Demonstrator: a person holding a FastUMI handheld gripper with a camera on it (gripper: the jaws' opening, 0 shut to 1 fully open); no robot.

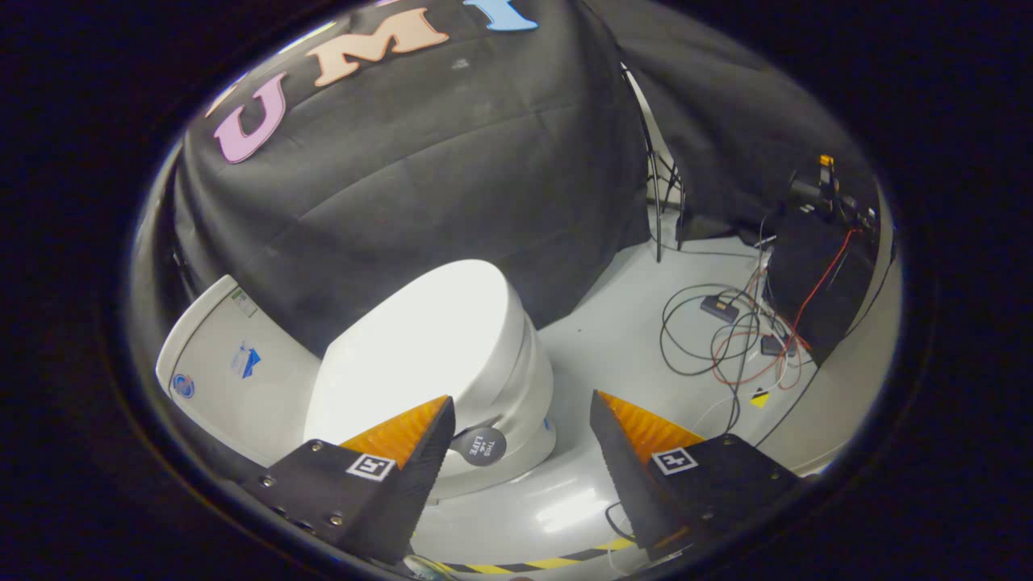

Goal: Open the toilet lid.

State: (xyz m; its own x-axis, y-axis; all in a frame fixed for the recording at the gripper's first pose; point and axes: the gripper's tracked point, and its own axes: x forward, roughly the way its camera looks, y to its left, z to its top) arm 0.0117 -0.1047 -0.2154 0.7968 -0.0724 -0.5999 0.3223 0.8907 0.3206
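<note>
A white toilet point(516, 379) stands on the pale floor just ahead of my fingers, its white lid point(420, 347) lying down flat over the bowl. The white tank point(234, 363) rises behind it to the left, against the black cloth wall. My gripper point(520, 411) is open, its fingers spread wide with nothing between them. The left finger point(420, 444) overlaps the lid's front edge in the view; the right finger point(621, 440) is off to the side of the bowl. A small round dark tag point(483, 445) sits on the toilet's front rim beside the left finger.
Black and red cables point(726, 339) with small dark boxes lie tangled on the floor to the right of the toilet. A dark stand with equipment point(815, 266) stands beyond them. Yellow-black striped tape point(533, 562) runs across the floor below the fingers.
</note>
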